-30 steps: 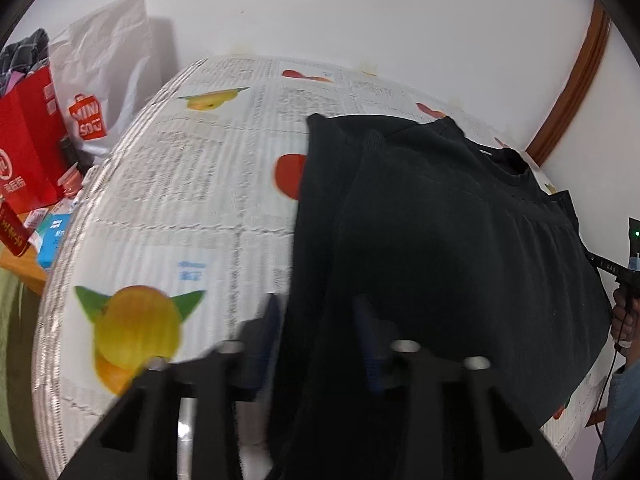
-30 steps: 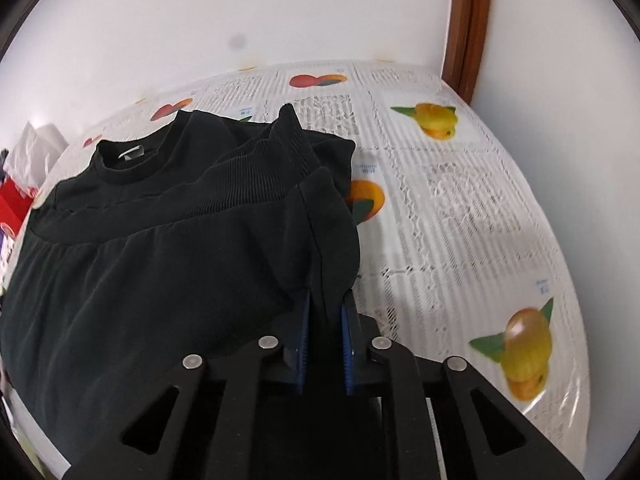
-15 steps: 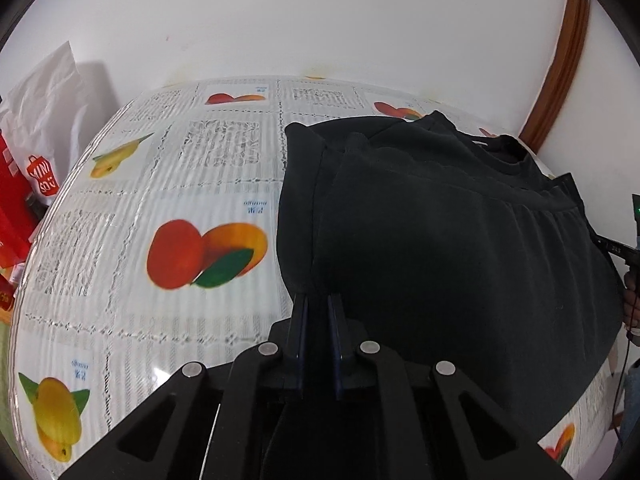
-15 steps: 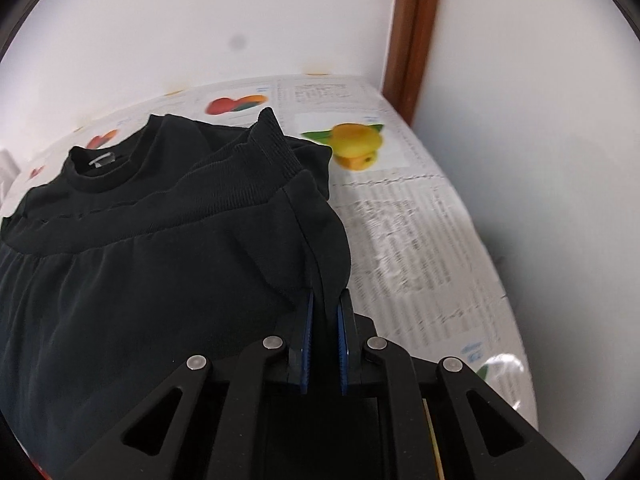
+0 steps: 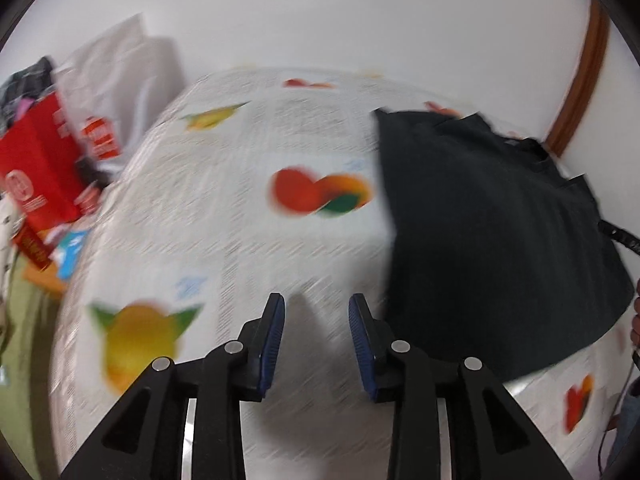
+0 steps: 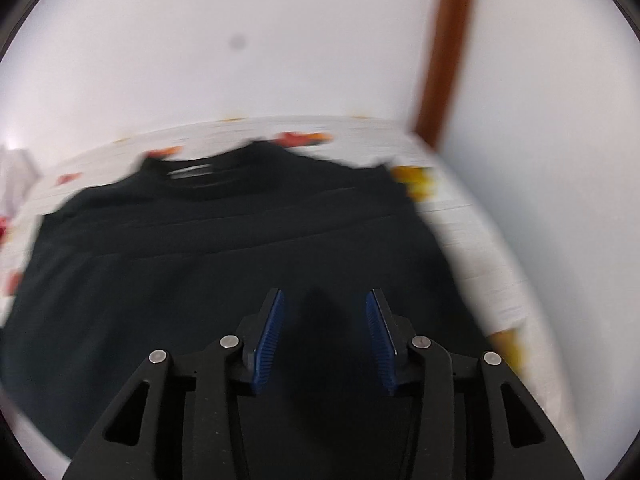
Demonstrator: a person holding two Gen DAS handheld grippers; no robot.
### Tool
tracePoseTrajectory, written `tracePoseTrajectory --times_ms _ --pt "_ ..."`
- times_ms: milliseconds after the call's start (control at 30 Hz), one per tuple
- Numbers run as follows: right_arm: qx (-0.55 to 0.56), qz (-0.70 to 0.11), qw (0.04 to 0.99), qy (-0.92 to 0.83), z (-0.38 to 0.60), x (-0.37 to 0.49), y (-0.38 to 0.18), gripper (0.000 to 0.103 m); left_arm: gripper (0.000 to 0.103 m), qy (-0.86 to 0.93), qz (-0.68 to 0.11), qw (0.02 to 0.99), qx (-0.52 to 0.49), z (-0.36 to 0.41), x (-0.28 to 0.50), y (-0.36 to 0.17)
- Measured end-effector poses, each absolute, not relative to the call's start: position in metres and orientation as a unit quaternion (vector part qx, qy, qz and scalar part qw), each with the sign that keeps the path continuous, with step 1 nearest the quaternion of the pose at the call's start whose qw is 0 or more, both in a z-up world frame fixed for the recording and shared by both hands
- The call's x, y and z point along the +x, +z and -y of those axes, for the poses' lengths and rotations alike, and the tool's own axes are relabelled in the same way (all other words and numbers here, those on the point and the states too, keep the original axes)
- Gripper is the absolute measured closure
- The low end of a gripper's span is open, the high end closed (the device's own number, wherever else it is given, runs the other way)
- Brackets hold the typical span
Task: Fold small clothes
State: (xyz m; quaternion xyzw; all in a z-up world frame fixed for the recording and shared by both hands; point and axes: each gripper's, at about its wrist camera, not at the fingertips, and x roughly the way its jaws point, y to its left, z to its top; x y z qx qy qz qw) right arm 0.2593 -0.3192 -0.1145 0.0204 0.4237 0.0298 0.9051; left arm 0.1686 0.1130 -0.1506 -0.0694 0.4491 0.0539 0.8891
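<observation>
Both grippers gape wide, gripping nothing: left gripper (image 5: 316, 336) over tablecloth (image 5: 240, 216) beside the shirt (image 5: 492, 232); right gripper (image 6: 325, 332) above its dark cloth.

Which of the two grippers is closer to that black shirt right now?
The right. The right gripper hovers open directly over the black shirt, while the left gripper is open over bare tablecloth, with the shirt's edge off to its right.

Bare tablecloth (image 5: 248, 216) left of black garment (image 5: 488, 232), passable, red box (image 5: 36, 176) and white bag (image 5: 116, 92) blocking far left of garment, wall (image 6: 280, 40) close behind garment.
</observation>
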Motion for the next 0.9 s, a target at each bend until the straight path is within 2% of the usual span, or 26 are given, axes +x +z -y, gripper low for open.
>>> tracePoseTrajectory --times_ms 100,167,300,500,633,767,900 --pt "0.008 -0.428 0.898 0.098 0.251 0.244 -0.12 0.059 0.069 0.067 -0.453 0.887 -0.064 -0.126 0.146 -0.157" --pt "-0.014 -0.426 0.896 0.122 0.217 0.234 -0.122 0.059 0.057 0.07 -0.446 0.891 -0.046 -0.131 0.139 -0.157" --pt "-0.049 -0.429 0.889 0.151 0.167 0.207 -0.122 0.059 0.051 0.093 -0.441 0.892 -0.044 -0.146 0.136 -0.159" --pt "-0.145 -0.392 0.893 0.164 0.133 0.146 -0.119 0.059 0.046 0.103 -0.427 0.897 -0.041 -0.158 0.142 -0.163" --pt "-0.154 -0.386 0.886 0.204 0.128 0.116 -0.11 0.058 0.039 0.096 -0.425 0.899 -0.037 -0.156 0.141 -0.164" --pt "-0.198 -0.371 0.877 0.231 0.102 0.098 -0.114 0.047 0.036 0.095 -0.427 0.899 -0.03 -0.153 0.142 -0.165" --pt "-0.26 -0.355 0.864 0.245 0.065 0.092 -0.124 0.047 0.035 0.093 -0.427 0.899 -0.035 -0.153 0.141 -0.165"
